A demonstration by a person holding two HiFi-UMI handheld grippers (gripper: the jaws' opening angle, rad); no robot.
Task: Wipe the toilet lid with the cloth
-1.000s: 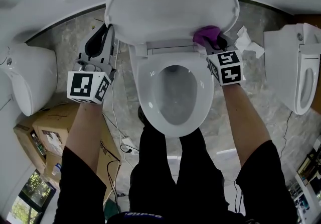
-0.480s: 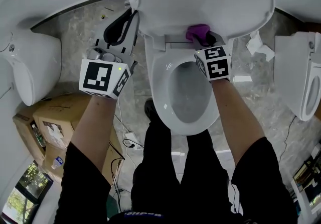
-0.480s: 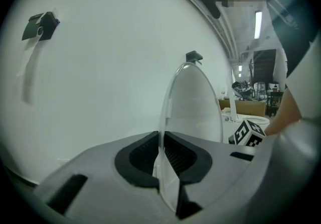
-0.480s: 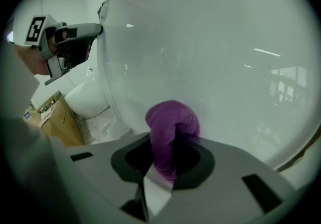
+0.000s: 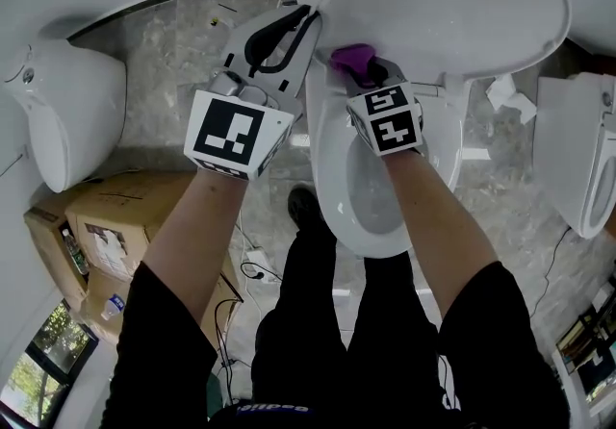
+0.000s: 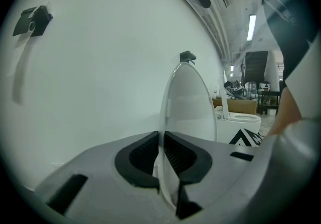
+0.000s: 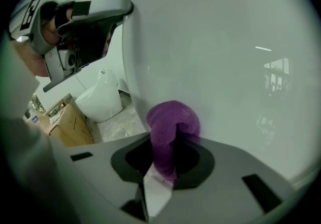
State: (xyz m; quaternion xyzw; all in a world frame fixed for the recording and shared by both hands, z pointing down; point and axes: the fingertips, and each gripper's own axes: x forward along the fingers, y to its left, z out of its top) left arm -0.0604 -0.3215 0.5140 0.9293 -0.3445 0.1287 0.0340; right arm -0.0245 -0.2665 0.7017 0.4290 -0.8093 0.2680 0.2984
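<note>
The white toilet lid (image 5: 452,4) stands raised above the bowl (image 5: 371,201). My left gripper (image 5: 310,23) is shut on the lid's left edge. In the left gripper view that thin edge (image 6: 161,117) runs upright between the jaws of the gripper (image 6: 161,160). My right gripper (image 5: 364,69) is shut on a purple cloth (image 5: 350,59) and presses it against the lid's lower left part, close to the left gripper. In the right gripper view the cloth (image 7: 173,125) bulges out of the gripper (image 7: 168,160) onto the glossy lid (image 7: 225,57).
A second toilet (image 5: 67,119) stands at the left and a third (image 5: 577,158) at the right. Cardboard boxes (image 5: 96,235) sit on the floor at lower left, with cables (image 5: 252,268) beside them. Crumpled white paper (image 5: 508,95) lies right of the bowl.
My right gripper has slid the purple cloth leftward along the lower part of the lid, toward the left gripper. The left gripper stays at the lid's left edge.
</note>
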